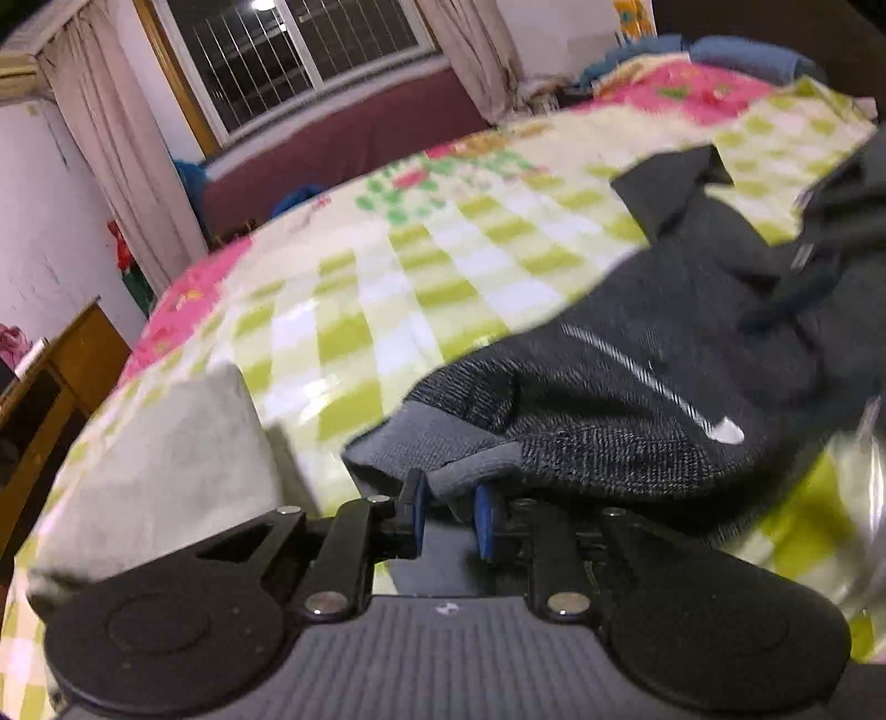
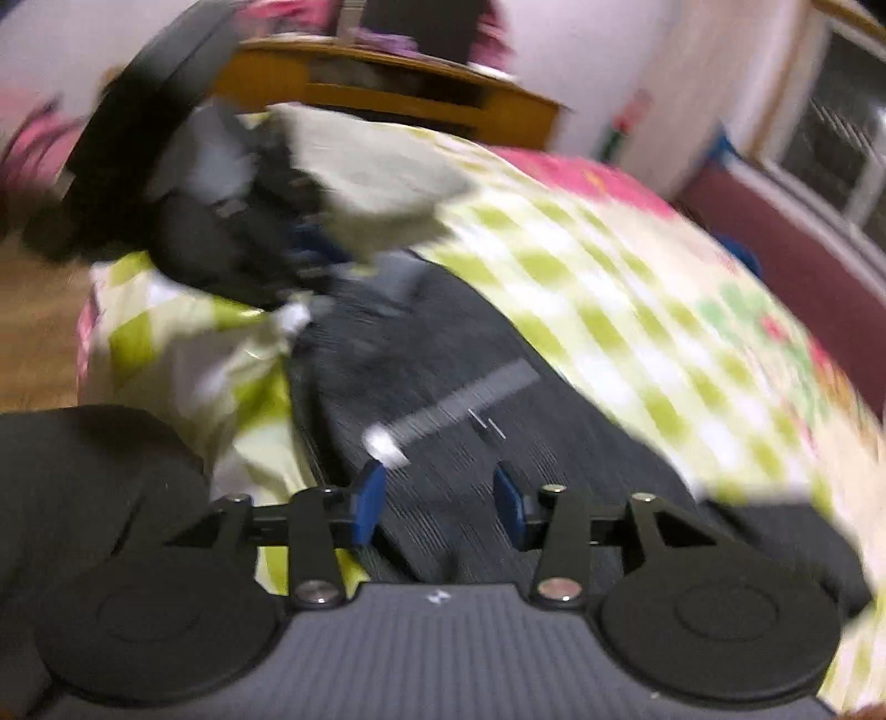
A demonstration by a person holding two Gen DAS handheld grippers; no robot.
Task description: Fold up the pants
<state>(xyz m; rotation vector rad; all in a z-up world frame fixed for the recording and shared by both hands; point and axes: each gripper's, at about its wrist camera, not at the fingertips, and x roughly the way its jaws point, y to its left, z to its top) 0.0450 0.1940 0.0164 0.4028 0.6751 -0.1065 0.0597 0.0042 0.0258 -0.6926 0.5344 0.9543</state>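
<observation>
Dark grey pants [image 1: 637, 343] with a silvery stripe lie crumpled on the bed. Their lighter grey cuff [image 1: 476, 462] reaches my left gripper [image 1: 449, 493]. Its blue pads stand slightly apart with the cuff's edge between them, and a gap shows beside the left pad. In the right wrist view the pants [image 2: 443, 343] run away from my right gripper [image 2: 440, 501], which is open just above the fabric and grips nothing. The blurred dark body of the left gripper [image 2: 221, 232] shows at the pants' far end.
A green-and-white checked bedspread [image 1: 387, 277] with pink flowers covers the bed. A pale grey folded cloth [image 1: 166, 471] lies beside the left gripper. A wooden desk [image 1: 66, 360] stands past the bed's edge, and a window [image 1: 299, 50] and a maroon ledge [image 1: 343, 144] are beyond.
</observation>
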